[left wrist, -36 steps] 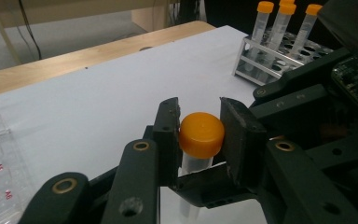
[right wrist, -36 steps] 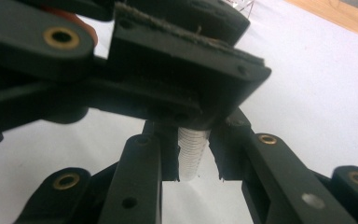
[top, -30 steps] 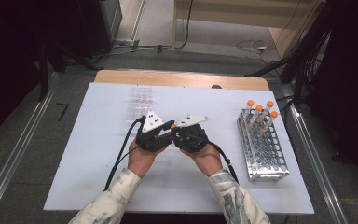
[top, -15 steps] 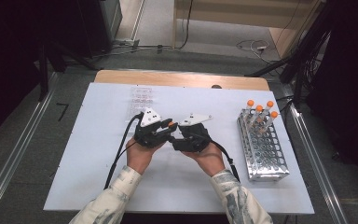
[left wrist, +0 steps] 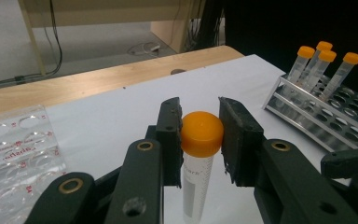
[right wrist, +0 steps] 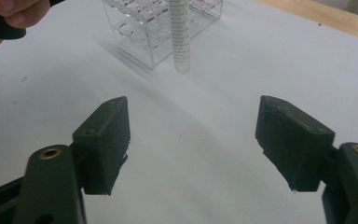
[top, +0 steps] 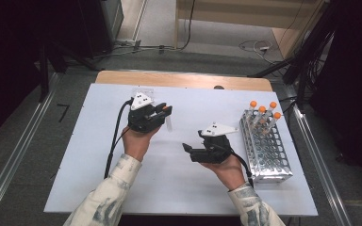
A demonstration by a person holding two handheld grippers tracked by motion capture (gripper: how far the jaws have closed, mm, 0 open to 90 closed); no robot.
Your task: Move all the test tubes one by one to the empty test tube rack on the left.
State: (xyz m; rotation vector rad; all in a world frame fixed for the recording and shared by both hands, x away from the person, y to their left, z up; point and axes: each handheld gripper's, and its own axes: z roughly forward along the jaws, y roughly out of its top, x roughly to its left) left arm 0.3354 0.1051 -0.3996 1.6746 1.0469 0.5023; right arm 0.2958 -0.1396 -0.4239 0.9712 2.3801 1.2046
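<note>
Your left tool (left wrist: 199, 140) is clamped on a clear plastic tube with an orange screw cap (left wrist: 200, 154); jaws pinch it at the cap, tube hangs upright with graduation marks down its side. Can't tell if there's anything in it.

Landmark: the metal wire tube rack (top: 266, 146) at the right of the white table (top: 179, 183). It carries four more orange-capped tubes (top: 263, 115), all in its far end, leaning slightly; the nearer holes are bare. In the left tool's view the same four caps (left wrist: 324, 53) bunch together at the rack's far end.

The held tube sits well left of that rack, above the table's far half, just beside a clear plastic rack (top: 143, 94) that lies farther left still. The right tool's view shows the tube's rounded bottom (right wrist: 181, 42) in front of that clear rack (right wrist: 163, 23); its wells look vacant.

Your right tool (right wrist: 193, 140) has its jaws spread wide, gripping nothing, hovering over bare table just left of the metal rack, pointed toward the held tube.
</note>
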